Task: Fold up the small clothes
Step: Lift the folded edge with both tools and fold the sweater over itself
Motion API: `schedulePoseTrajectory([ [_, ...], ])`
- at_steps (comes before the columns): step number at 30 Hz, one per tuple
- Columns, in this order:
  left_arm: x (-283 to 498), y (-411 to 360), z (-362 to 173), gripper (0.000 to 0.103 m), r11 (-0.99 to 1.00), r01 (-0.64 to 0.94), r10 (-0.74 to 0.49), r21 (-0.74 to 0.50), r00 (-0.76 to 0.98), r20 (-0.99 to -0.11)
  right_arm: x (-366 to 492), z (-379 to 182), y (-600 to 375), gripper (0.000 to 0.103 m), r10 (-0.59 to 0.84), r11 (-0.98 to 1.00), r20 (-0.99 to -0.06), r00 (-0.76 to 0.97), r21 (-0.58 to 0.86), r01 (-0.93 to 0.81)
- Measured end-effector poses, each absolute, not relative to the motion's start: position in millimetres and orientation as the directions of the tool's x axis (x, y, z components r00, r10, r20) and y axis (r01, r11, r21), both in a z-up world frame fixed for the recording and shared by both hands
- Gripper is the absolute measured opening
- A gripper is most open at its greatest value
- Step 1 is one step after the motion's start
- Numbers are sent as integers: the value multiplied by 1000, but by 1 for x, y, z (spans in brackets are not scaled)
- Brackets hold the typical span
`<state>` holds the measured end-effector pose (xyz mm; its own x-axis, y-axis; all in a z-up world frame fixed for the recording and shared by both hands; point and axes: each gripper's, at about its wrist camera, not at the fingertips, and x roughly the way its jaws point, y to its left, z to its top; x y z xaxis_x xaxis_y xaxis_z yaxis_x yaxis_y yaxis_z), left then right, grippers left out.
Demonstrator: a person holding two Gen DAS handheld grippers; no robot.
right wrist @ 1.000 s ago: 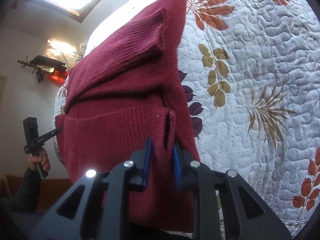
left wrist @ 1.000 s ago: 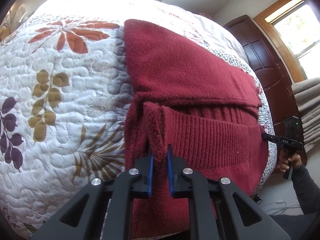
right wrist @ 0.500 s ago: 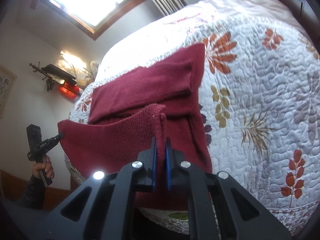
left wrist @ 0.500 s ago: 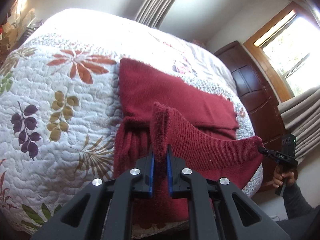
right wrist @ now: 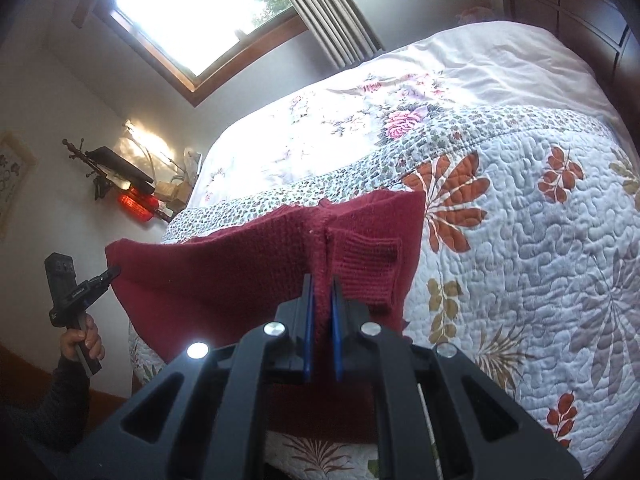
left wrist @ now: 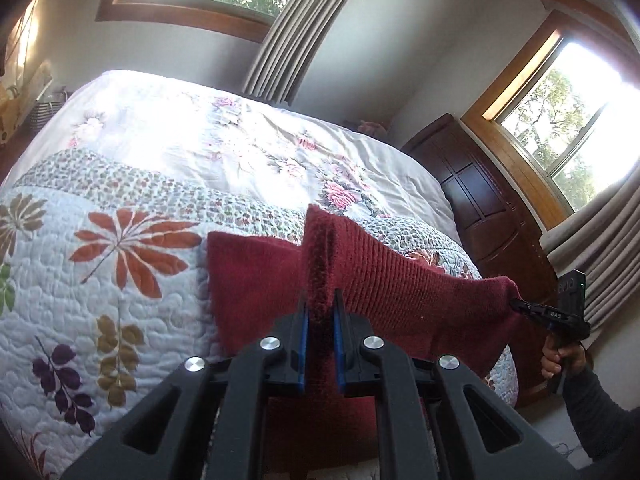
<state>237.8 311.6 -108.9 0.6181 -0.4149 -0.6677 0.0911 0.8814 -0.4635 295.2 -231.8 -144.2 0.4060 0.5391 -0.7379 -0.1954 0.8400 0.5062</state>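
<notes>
Sweater (left wrist: 376, 280) on quilt (left wrist: 120, 280), near edge lifted off it, stretched between left gripper (left wrist: 320, 320) at one corner and right gripper (right wrist: 322, 312) at other; far part flat on quilt (sleeve (right wrist: 368, 264) folded across); sheet (left wrist: 200, 152) beyond; dresser (left wrist: 492, 216) right of bed.

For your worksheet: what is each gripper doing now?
Left gripper: shut on the sweater.
Right gripper: shut on the sweater.
</notes>
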Motion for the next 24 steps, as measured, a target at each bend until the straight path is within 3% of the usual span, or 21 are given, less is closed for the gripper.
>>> schedulePoseTrajectory([
  [16, 353, 332, -154, 10, 873, 35, -427, -486, 534, -729, 418, -173, -219, 6, 507, 860, -781, 365, 484, -161],
  [24, 401, 342, -226, 10, 858, -93, -438, -505, 381, -814, 457, -244, -214, 6, 448, 893, -865, 226, 446, -62],
])
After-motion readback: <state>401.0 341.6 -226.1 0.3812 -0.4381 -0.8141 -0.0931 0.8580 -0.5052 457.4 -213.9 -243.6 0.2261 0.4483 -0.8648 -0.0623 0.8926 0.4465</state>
